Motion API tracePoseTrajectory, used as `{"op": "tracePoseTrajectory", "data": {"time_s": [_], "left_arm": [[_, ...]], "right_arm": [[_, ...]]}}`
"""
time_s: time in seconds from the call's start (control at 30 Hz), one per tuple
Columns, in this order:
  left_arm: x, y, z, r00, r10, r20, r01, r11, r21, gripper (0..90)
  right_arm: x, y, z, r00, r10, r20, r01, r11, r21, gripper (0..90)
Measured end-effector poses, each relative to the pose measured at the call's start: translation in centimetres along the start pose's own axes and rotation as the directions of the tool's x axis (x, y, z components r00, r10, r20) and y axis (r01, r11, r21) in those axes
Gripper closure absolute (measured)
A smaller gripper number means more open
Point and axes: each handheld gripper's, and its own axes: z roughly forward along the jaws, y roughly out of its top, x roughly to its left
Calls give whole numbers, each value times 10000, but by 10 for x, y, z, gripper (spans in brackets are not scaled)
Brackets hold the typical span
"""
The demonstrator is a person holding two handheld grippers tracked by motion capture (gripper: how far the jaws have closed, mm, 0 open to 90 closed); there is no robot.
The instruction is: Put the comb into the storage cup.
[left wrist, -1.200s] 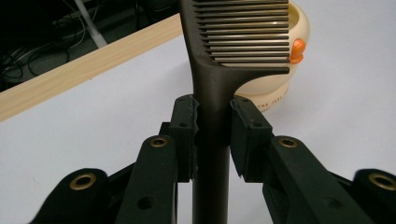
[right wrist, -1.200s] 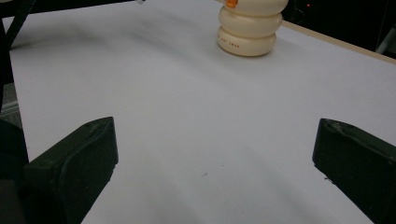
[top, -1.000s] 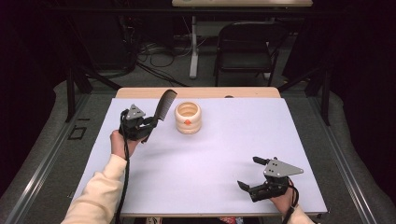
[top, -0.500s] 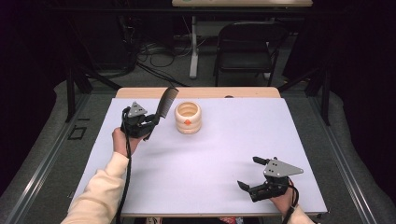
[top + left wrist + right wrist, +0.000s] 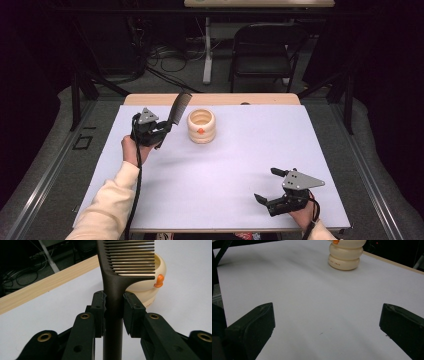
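Left gripper [image 5: 162, 131] pinches one comb [image 5: 178, 107] beside one ribbed cup [image 5: 201, 126]; right gripper [image 5: 267, 186] spread.

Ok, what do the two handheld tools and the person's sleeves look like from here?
Both tools, left tool and right tool, are black with blocky jaws, brass-ringed pivot holes, a grey three-cornered top plate and a trailing black cable. The person's sleeves are cream.

My left gripper [image 5: 113, 312] has both pads clamped on the dark handle of the comb [image 5: 117, 285], which stands upright with its teeth pointing right. Just behind the teeth sits the cream pot [image 5: 150, 285] with an orange mark, on the white table [image 5: 50, 302].
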Motion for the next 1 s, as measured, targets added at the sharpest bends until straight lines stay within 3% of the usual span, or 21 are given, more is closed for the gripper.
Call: {"op": "tracePoseTrajectory", "data": {"time_s": [1.0], "left_arm": [[-4,16,9,9999,-8,101,11,9996,-279,722]], "right_arm": [[0,0,0,10000,-2,13,2,10000,11,0]]}}
